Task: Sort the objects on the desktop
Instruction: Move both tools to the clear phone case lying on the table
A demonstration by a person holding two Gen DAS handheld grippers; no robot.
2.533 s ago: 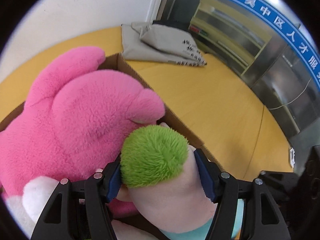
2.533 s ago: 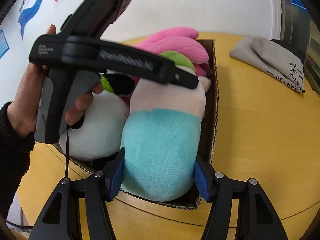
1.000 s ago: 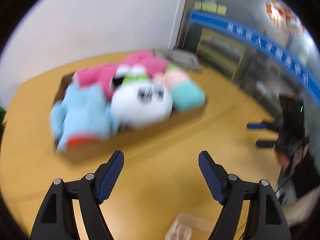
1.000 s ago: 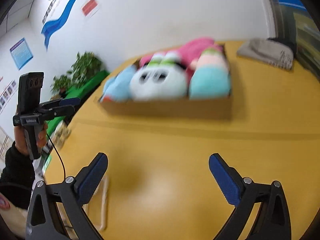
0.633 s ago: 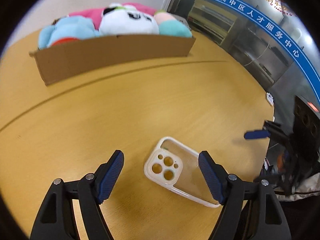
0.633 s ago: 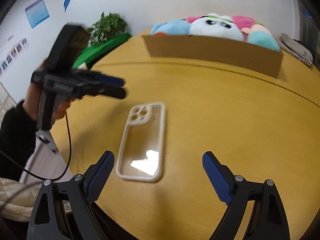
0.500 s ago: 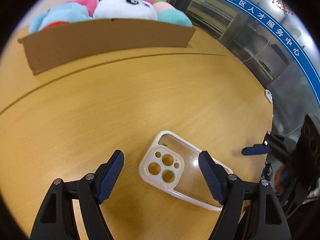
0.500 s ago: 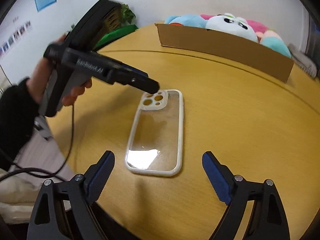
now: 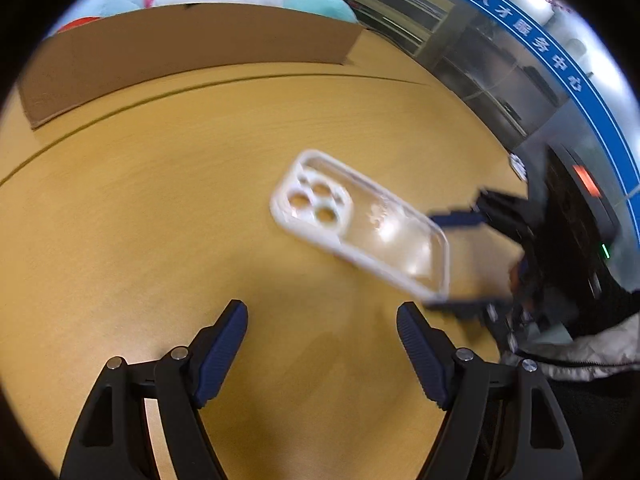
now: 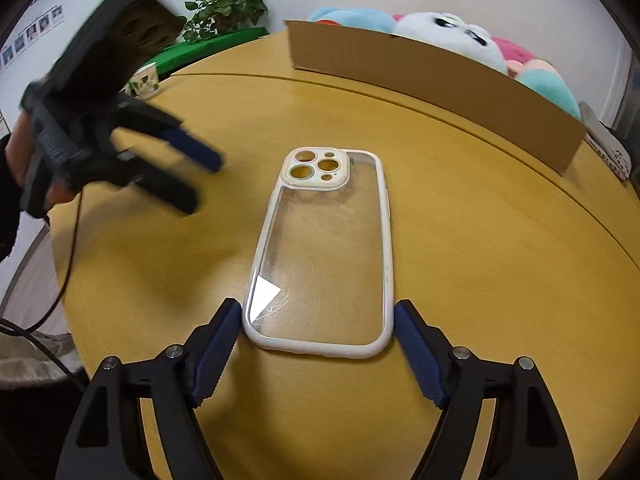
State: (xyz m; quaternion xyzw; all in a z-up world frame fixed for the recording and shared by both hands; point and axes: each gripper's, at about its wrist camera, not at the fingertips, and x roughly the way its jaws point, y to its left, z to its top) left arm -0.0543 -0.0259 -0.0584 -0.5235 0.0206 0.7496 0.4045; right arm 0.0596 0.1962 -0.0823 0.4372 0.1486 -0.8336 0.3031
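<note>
A clear phone case [image 10: 324, 248] with a white rim lies flat on the round wooden table [image 10: 480, 240], camera cutouts at its far end. My right gripper [image 10: 316, 320] is low over the table. Its jaws are closing with the case's near end between them, and the blue pads [image 10: 218, 340] stand right at the rim without a visible squeeze. In the left wrist view the case [image 9: 360, 224] lies ahead and to the right of my left gripper [image 9: 320, 320], which is open over bare wood. The left gripper [image 10: 196, 178] appears blurred to the left of the case.
A long cardboard box [image 10: 440, 76] full of plush toys [image 10: 444, 28] stands along the far side of the table. A paper cup [image 10: 146, 78] and a potted plant [image 10: 224, 4] are at the far left. A grey cloth bag [image 10: 608, 144] lies at the far right. The table's edge curves close behind both grippers.
Both grippers left the plush toys in the box and came down to the phone case. The right jaws narrowed around the case's near end. The left gripper shifted off to the case's side.
</note>
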